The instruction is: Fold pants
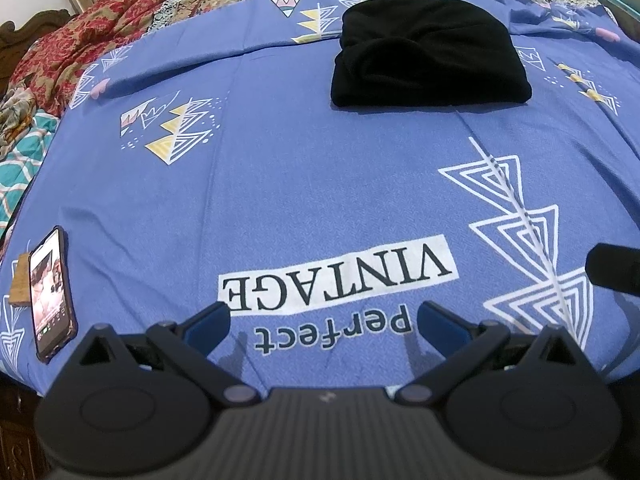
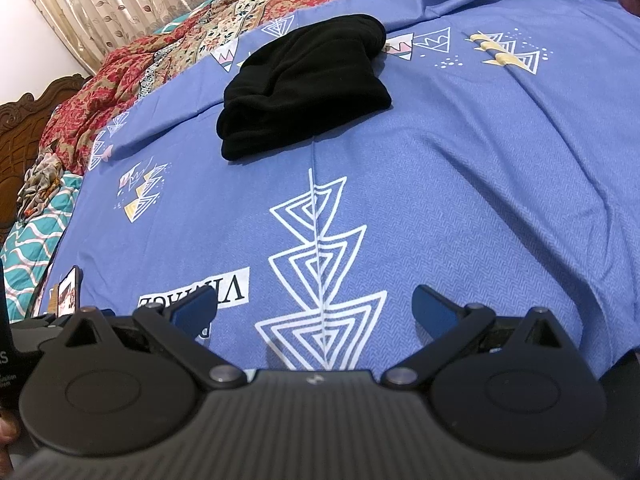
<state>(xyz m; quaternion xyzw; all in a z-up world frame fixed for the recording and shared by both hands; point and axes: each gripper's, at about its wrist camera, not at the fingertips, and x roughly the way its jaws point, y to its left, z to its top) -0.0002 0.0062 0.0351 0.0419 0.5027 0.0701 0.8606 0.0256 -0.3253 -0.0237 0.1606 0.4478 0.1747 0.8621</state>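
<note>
Left wrist view: black pants (image 1: 430, 54) folded into a compact bundle, far across the blue bedsheet (image 1: 320, 184), well apart from left gripper (image 1: 323, 322). Jaws spread wide, holding nothing. Phone (image 1: 50, 292) at sheet's left edge. Right gripper (image 2: 314, 312) likewise wide open, empty, low over the sheet's triangle print.

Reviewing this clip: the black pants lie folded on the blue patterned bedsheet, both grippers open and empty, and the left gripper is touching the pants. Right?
Not quite. The left gripper is well short of the black folded pants, hovering over the blue patterned bedsheet, as the left wrist view shows. The right gripper is also open and empty.
</note>
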